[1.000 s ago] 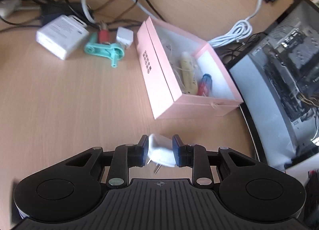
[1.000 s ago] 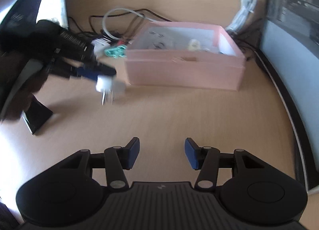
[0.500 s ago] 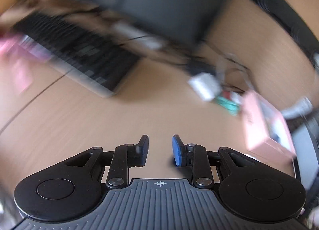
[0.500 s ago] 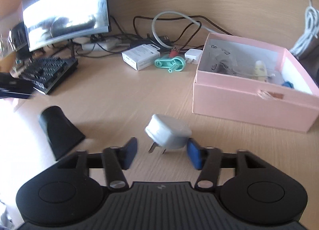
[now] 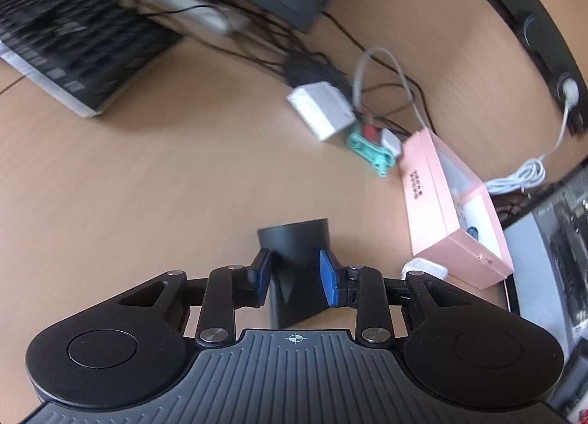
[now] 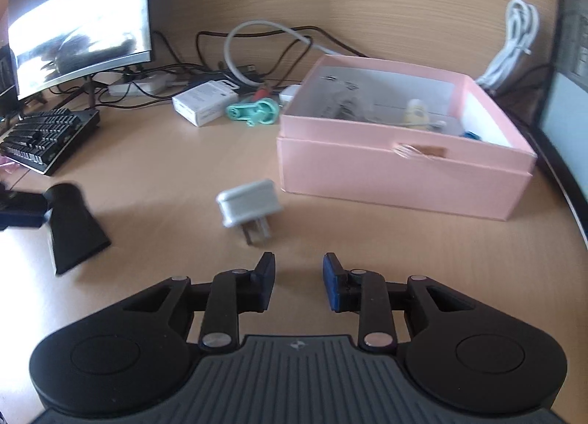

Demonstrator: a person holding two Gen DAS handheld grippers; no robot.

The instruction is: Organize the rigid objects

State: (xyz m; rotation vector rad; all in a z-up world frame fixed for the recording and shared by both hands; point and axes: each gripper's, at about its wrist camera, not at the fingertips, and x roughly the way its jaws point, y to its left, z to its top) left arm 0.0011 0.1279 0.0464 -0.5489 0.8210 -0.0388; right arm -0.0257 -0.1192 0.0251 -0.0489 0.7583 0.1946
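1. Between the left gripper (image 5: 294,273) fingers sits a black nozzle (image 5: 299,258) lying on the wooden desk (image 5: 147,185). Its jaws are opening and the pads flank it; a gap shows on the left side (no real squeeze, looks like). Off right, the pink box (image 5: 455,218), with a white plug (image 5: 424,267) beside its near corner.

2. From the right wrist, the right gripper (image 6: 298,278) hangs over bare desk, jaws slightly apart and empty. The plug (image 6: 250,205) lies just ahead, prongs toward the camera, near the box (image 6: 400,174). The nozzle (image 6: 73,225) is far left, with a keyboard (image 6: 47,139) behind it.
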